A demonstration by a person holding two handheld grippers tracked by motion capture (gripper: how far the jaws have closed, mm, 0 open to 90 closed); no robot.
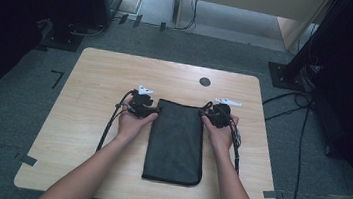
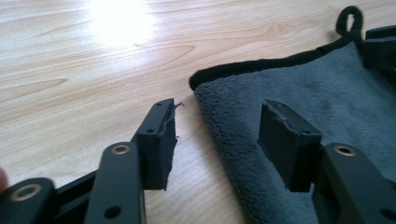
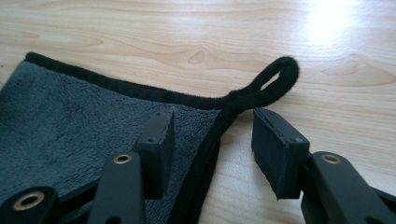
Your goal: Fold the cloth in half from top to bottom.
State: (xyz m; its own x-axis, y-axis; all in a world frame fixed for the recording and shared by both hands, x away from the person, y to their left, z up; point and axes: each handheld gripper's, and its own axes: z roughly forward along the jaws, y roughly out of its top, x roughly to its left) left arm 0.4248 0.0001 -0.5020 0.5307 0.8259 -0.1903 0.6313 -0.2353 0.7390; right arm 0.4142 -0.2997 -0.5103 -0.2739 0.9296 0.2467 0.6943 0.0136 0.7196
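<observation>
Now, at the far corners of the cloth:
Left gripper (image 1: 152,110): at the far left corner, jaws partly apart, straddling the left edge, gripping nothing.
Left gripper, own view (image 2: 217,135): one jaw over bare wood, the other over grey pile; pads clear of the fabric.
Right gripper (image 1: 208,116): at the far right corner, jaws partly apart, straddling the right edge, gripping nothing.
Right gripper, own view (image 3: 212,140): one jaw over the pile, the other over bare wood; black hem running between them, pads not pressing on it.
Left hand (image 1: 131,122): wrapped round the left gripper, forearm entering from the near edge.
Right hand (image 1: 221,132): wrapped round the right gripper, forearm likewise from the near edge.
Cloth (image 1: 175,142): dark grey, black-hemmed, folded into a long rectangle, flat at mid-table, long side running near to far.
Hanging loop (image 3: 273,79): black, at the far right corner, lying on wood just beyond the right gripper's jaws.
Table (image 1: 96,75): light wood, rounded corners.
Round dark spot (image 1: 205,81): on the tabletop, far of the cloth, well apart from it.
Floor (image 1: 7,105): grey carpet, cables trailing at right.
</observation>
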